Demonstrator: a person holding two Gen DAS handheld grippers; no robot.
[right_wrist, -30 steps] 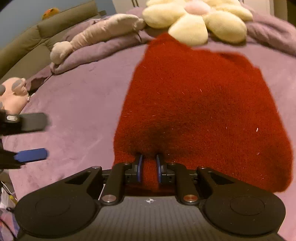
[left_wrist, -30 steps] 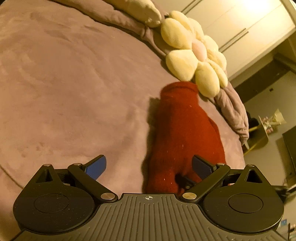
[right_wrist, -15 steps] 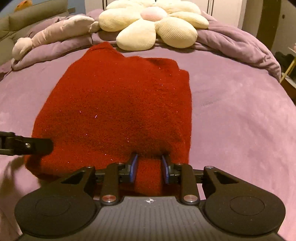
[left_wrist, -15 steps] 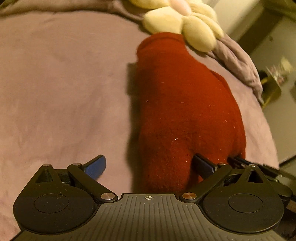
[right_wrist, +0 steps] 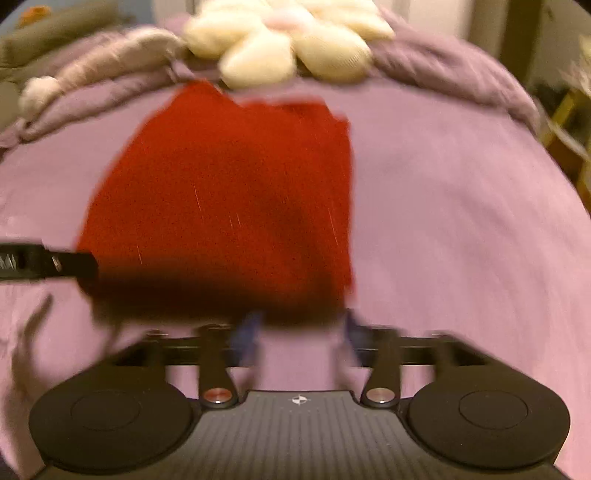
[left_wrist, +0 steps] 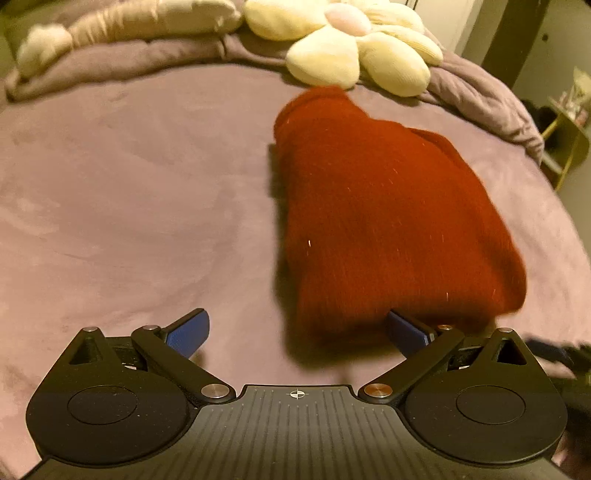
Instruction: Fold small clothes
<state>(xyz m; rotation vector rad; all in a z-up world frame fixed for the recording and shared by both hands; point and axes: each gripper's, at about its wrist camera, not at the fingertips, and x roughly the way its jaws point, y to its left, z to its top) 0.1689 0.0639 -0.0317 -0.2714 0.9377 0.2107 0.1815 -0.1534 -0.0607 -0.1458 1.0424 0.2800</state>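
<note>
The left tool stands wide open beside the folded red garment on the purple bedspread.

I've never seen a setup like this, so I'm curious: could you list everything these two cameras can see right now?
Knitted garment: one, dark red, folded on the bed.
Bed cover: one, mauve, under the garment.
Flower cushion: one, cream with pink centre, just beyond the garment.
Long plush: one, beige, far edge of the bed.
Rumpled blanket: one, mauve, along the far edge.
Left gripper: black with blue pads, open, at the garment's near edge.
Right gripper: black, blurred, jaws opening, garment released.
</note>
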